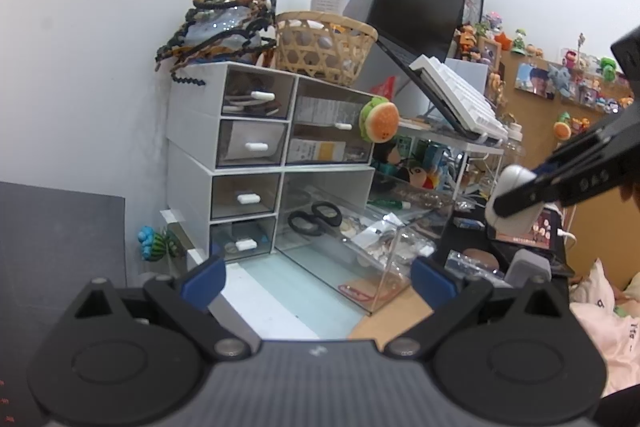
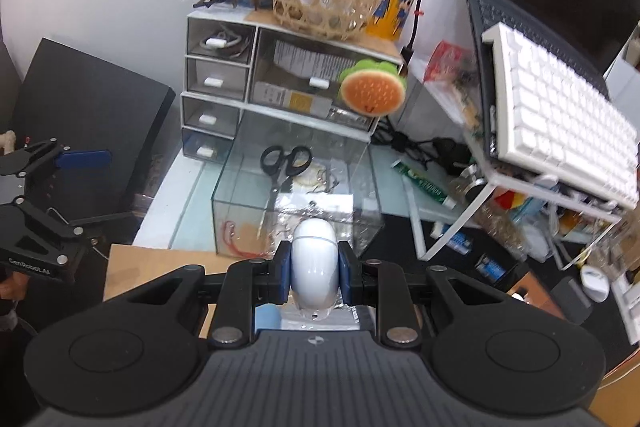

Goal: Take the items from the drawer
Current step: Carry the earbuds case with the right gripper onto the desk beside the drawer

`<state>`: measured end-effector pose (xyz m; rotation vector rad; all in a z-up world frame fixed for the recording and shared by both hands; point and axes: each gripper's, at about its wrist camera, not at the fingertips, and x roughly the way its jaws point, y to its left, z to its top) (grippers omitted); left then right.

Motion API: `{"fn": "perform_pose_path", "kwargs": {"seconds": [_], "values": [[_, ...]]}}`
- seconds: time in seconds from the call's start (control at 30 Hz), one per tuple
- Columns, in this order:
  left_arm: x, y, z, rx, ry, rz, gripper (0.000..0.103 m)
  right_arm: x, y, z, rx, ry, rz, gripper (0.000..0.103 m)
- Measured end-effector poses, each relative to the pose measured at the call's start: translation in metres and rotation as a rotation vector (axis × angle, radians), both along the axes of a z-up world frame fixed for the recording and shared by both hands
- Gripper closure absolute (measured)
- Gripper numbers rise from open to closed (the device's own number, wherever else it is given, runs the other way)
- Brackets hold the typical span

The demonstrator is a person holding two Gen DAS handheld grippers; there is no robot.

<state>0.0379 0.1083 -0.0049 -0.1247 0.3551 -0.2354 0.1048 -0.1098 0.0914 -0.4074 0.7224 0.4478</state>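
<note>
A clear drawer point(image 1: 384, 247) is pulled out of the white drawer unit point(image 1: 188, 131); it also shows in the right wrist view point(image 2: 224, 203). Black scissors point(image 2: 284, 163) and small packets lie in it. My right gripper point(image 2: 314, 269) is shut on a white oval case point(image 2: 314, 263) and holds it above the drawer's front end. In the left wrist view that case point(image 1: 510, 199) hangs in the air at the right. My left gripper point(image 1: 316, 281) is open and empty, low in front of the drawer.
A woven basket point(image 1: 324, 45) and beaded cords sit on top of the unit. A burger plush point(image 1: 380, 119) hangs at its right corner. A laptop point(image 1: 416, 7) with a white keyboard point(image 2: 560, 115) stands on a rack to the right. A black panel point(image 2: 84, 131) leans left.
</note>
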Motion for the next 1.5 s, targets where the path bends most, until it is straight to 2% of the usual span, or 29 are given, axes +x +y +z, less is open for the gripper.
{"fn": "perform_pose_path", "kwargs": {"seconds": [0.17, 0.3, 0.93, 1.03, 1.33, 1.43, 1.5], "values": [[0.000, 0.000, 0.000, 0.003, -0.002, -0.003, 0.003, 0.005, 0.006, -0.024, -0.069, 0.019, 0.002, 0.078], [0.002, 0.003, -0.002, -0.004, 0.006, 0.003, 0.003, 0.006, 0.012, -0.039, -0.150, -0.022, 0.010, 0.078], [0.003, -0.003, -0.005, 0.011, 0.017, 0.005, 0.003, 0.027, 0.008, -0.087, -0.307, -0.088, -0.014, 0.077], [0.003, -0.003, -0.005, 0.012, 0.019, 0.005, 0.003, 0.029, 0.006, -0.088, -0.297, -0.081, -0.025, 0.077], [0.003, -0.013, -0.006, 0.035, 0.024, -0.005, 0.003, 0.016, -0.008, -0.073, -0.187, -0.052, -0.044, 0.077], [0.003, -0.018, -0.008, 0.045, 0.029, -0.014, 0.003, 0.008, -0.018, -0.063, -0.124, -0.044, -0.061, 0.069], [0.003, -0.020, -0.008, 0.045, 0.031, -0.026, 0.003, 0.001, -0.026, -0.056, -0.081, -0.032, -0.072, 0.060]]}}
